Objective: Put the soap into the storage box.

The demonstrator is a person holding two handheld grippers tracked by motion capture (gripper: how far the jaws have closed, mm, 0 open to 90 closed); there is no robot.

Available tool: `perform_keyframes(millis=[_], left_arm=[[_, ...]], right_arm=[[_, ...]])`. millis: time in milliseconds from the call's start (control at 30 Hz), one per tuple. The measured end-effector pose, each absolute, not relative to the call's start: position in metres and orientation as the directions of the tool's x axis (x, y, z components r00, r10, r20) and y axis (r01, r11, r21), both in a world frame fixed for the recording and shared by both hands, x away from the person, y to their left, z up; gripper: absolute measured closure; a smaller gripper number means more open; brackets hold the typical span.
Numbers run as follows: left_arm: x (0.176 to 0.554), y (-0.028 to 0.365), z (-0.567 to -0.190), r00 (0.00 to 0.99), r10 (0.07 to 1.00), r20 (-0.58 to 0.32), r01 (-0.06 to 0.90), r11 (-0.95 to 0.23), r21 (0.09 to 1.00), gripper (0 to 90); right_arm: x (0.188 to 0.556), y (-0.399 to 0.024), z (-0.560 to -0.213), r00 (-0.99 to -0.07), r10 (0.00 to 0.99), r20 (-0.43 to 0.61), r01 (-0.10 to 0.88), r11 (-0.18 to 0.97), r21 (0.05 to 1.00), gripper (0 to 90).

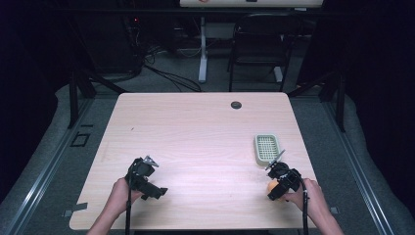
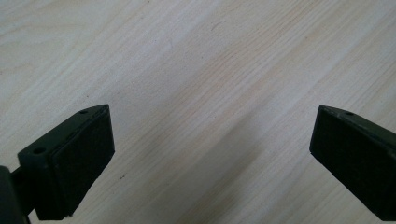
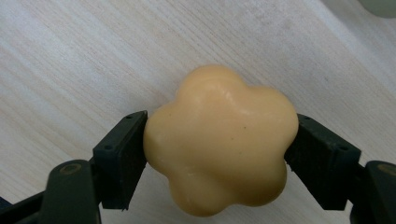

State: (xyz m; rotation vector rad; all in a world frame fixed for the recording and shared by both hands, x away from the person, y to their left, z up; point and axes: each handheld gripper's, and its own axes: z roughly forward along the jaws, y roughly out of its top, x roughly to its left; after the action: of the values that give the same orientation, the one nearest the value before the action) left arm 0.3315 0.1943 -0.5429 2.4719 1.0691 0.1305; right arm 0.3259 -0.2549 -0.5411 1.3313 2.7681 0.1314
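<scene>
Right gripper (image 3: pixel 219 144) clamps a flower-shaped soap (image 3: pixel 219 140) near the table's (image 1: pixel 195 127) right edge — grasp apparently complete. Left gripper (image 2: pixel 210 154) gapes, empty. Likely next — the nearby green tray (image 1: pixel 267 148).

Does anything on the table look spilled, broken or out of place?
Nothing stands out. The flower-shaped yellow soap sits whole between the right gripper's jaws, the green soap dish lies flat nearby, and the left gripper is open above bare tabletop.

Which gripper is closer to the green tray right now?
Right. The right gripper sits just below the green tray, holding a yellow soap; the left gripper is far across the table.
</scene>
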Motion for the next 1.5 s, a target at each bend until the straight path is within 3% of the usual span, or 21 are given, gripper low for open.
perform_keyframes(millis=[733,900,967,1033,1067,1100,1133,1433,1467,1500], left_arm=[[0.331,0.193,-0.543,0.703,0.706,-0.080,0.665,-0.614,0.424,0.0],[0.331,0.193,-0.543,0.704,0.706,-0.079,0.664,-0.615,0.424,0.0],[0.331,0.193,-0.543,0.704,0.705,-0.080,0.664,-0.615,0.424,0.0],[0.331,0.193,-0.543,0.705,0.705,-0.079,0.664,-0.616,0.423,0.0],[0.331,0.193,-0.543,0.705,0.705,-0.078,0.664,-0.616,0.423,0.0],[0.331,0.193,-0.543,0.704,0.705,-0.078,0.664,-0.616,0.423,0.0],[0.331,0.193,-0.543,0.704,0.705,-0.078,0.664,-0.616,0.423,0.0],[0.331,0.192,-0.543,0.705,0.705,-0.078,0.664,-0.616,0.424,0.0],[0.330,0.192,-0.543,0.705,0.705,-0.077,0.664,-0.616,0.424,0.0],[0.330,0.192,-0.543,0.704,0.706,-0.078,0.664,-0.616,0.424,0.0]], right_arm=[[0.331,-0.252,-0.539,-0.631,0.776,-0.014,0.775,0.631,0.042,25.5],[0.331,-0.253,-0.538,-0.626,0.779,-0.005,0.778,0.626,0.054,25.6],[0.326,-0.252,-0.543,-0.579,0.815,0.019,0.809,0.571,0.141,25.6],[0.332,-0.254,-0.533,-0.643,0.766,-0.007,0.765,0.643,0.033,25.7],[0.332,-0.254,-0.533,-0.640,0.768,-0.012,0.767,0.640,0.036,25.7],[0.328,-0.254,-0.538,-0.595,0.804,0.008,0.799,0.590,0.113,25.7],[0.331,-0.255,-0.534,-0.624,0.781,-0.008,0.780,0.623,0.060,25.8],[0.330,-0.253,-0.536,-0.619,0.785,-0.006,0.783,0.618,0.071,25.8],[0.328,-0.252,-0.541,-0.604,0.797,0.001,0.793,0.600,0.107,25.8],[0.330,-0.252,-0.539,-0.625,0.781,-0.007,0.779,0.624,0.070,25.8]])
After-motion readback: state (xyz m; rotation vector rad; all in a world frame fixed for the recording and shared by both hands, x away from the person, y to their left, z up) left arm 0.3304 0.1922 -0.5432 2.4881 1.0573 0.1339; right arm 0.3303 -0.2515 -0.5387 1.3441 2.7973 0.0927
